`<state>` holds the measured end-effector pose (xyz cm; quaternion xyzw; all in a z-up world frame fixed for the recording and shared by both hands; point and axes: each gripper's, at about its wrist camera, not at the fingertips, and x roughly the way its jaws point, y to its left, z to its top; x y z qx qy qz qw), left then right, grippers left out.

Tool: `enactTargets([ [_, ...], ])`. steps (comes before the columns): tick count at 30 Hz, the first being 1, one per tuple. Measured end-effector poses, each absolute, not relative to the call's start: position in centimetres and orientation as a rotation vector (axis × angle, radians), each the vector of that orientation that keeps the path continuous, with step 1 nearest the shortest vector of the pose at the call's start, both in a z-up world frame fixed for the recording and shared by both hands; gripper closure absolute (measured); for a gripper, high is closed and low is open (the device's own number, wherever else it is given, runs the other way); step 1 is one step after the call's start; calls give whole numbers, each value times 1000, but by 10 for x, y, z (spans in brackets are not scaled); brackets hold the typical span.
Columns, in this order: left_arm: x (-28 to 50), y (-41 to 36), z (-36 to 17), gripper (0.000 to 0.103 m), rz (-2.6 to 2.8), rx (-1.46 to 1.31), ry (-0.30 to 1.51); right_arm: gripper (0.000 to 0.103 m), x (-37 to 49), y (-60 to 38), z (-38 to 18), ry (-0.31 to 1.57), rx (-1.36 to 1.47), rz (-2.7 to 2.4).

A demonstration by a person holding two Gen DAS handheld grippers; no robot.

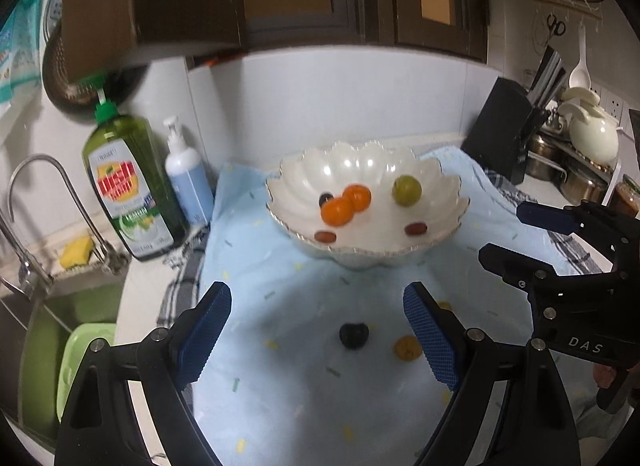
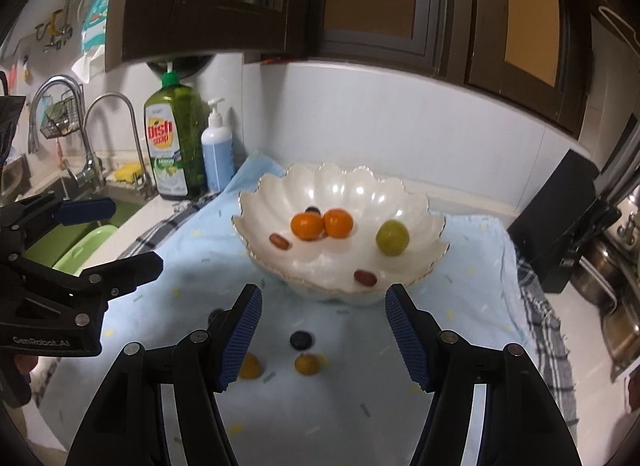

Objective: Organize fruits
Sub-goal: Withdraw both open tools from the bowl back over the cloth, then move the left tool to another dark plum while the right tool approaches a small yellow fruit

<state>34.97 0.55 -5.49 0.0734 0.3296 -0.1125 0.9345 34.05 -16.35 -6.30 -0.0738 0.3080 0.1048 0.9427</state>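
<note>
The green bottle (image 2: pixel 173 145) ahead and to the left of the right gripper (image 2: pixel 323 340) reads "Dish soap"; the left gripper (image 1: pixel 317 340), seen from the right wrist, bears "GenRobot.AI", and the right one, seen from the left wrist, "DAS". Both claws are spread wide, their ribbed blue pads holding nothing. Straight beyond each stands a pearly scalloped bowl (image 1: pixel 436 221) with two glossy orange fruits (image 1: pixel 346 205), a green round fruit (image 1: pixel 406 190), two reddish oval ones (image 1: pixel 415 229) and a dark berry (image 1: pixel 325 198). Between the left fingers a dark berry (image 1: pixel 354 335) and a yellow fruit (image 1: pixel 407 348) lie on the speckled pale-blue cloth (image 1: pixel 304 406); another yellow fruit (image 2: pixel 250 366) sits half hidden behind the right claw's left pad
</note>
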Motion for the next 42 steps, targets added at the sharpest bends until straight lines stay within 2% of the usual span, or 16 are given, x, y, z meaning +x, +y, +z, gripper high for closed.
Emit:
enactTargets([
  [16,365,-4,-116,30,-271,161,808,39,353,-166,-120,769,-125,233],
  [33,394,-17,-149,45,-318,165,880,61,378,-166,-158,900,-82,267],
  [42,400,-24,-157,62,-346,165,908,70,383,-166,-166,929,-77,280],
])
